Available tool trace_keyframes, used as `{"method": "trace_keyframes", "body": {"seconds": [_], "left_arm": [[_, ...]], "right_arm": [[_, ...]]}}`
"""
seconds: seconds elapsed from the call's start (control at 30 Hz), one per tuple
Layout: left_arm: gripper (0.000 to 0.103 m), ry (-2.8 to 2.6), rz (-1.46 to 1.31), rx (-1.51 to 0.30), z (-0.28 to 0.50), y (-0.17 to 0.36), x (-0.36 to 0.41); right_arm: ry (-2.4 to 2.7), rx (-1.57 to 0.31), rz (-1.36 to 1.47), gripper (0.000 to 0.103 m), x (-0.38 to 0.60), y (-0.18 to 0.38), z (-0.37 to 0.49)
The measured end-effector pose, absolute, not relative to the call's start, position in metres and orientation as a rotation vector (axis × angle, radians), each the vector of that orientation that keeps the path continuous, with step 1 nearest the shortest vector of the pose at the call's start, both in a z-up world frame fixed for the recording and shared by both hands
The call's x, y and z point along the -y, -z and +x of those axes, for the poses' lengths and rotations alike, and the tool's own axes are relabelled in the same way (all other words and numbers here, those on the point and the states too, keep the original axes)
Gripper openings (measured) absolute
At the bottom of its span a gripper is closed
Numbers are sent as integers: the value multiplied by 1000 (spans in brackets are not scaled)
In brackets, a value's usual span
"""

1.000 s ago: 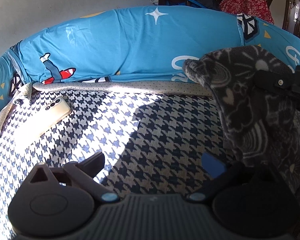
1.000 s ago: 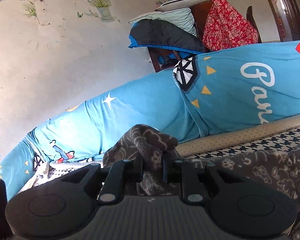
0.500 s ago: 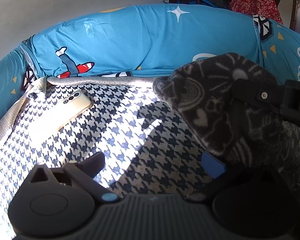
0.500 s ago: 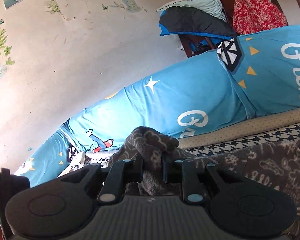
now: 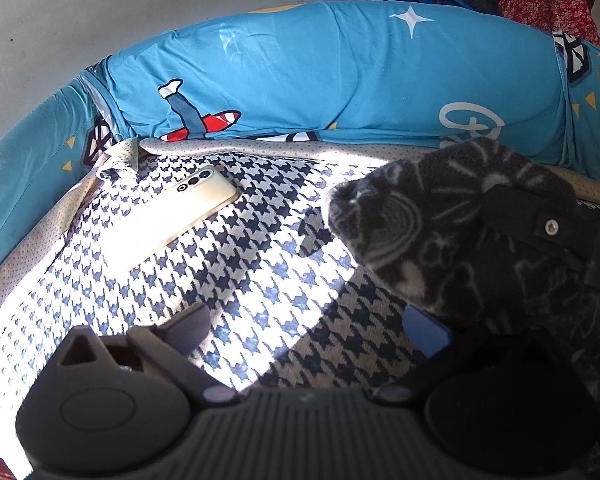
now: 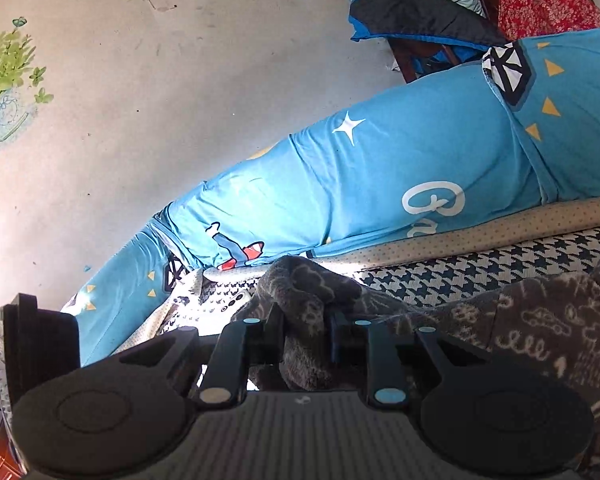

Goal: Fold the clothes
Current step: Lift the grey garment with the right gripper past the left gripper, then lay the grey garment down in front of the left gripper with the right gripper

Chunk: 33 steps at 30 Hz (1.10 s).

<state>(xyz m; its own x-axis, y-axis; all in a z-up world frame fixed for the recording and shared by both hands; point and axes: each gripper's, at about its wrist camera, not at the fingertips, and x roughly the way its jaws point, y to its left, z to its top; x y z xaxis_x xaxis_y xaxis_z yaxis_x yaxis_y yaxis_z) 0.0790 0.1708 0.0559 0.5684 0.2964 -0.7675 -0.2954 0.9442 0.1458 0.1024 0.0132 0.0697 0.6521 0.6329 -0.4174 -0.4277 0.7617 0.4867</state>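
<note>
A dark grey fleece garment point(image 6: 540, 328) with pale doodle prints lies across the houndstooth bed cover point(image 5: 260, 264). My right gripper point(image 6: 305, 332) is shut on a bunched fold of it, lifted off the bed. In the left wrist view that lifted fold point(image 5: 412, 232) hangs at the right, with one right gripper finger point(image 5: 540, 220) pressed on it. My left gripper point(image 5: 308, 328) is open low over the bare cover, left of the fold, with nothing between its fingers.
A cream phone point(image 5: 172, 220) lies face down on the cover, far left. A long blue printed bolster point(image 5: 340, 80) runs along the bed's back edge against the wall. A chair piled with clothes point(image 6: 420, 16) stands behind it.
The right gripper has carried the lifted fold leftward over the bed, closer to the phone. The left gripper has stayed open, its view shifting slightly.
</note>
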Motion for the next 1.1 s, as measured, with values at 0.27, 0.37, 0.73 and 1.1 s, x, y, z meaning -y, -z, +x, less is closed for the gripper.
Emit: {"method": "trace_keyframes", "body": {"seconds": [0.27, 0.37, 0.73, 1.1], "left_arm": [[103, -494, -86, -850, 78, -74, -199], [103, -492, -159, -818, 75, -83, -203], [103, -338, -160, -818, 81, -86, -144], [103, -233, -107, -856, 86, -72, -82]], "right_arm": [[-593, -619, 319, 52, -10, -76, 97], [-584, -612, 314, 58, -6, -81, 94], [-442, -620, 314, 61, 39, -90, 94], [-206, -659, 252, 70, 109, -92, 96]]}}
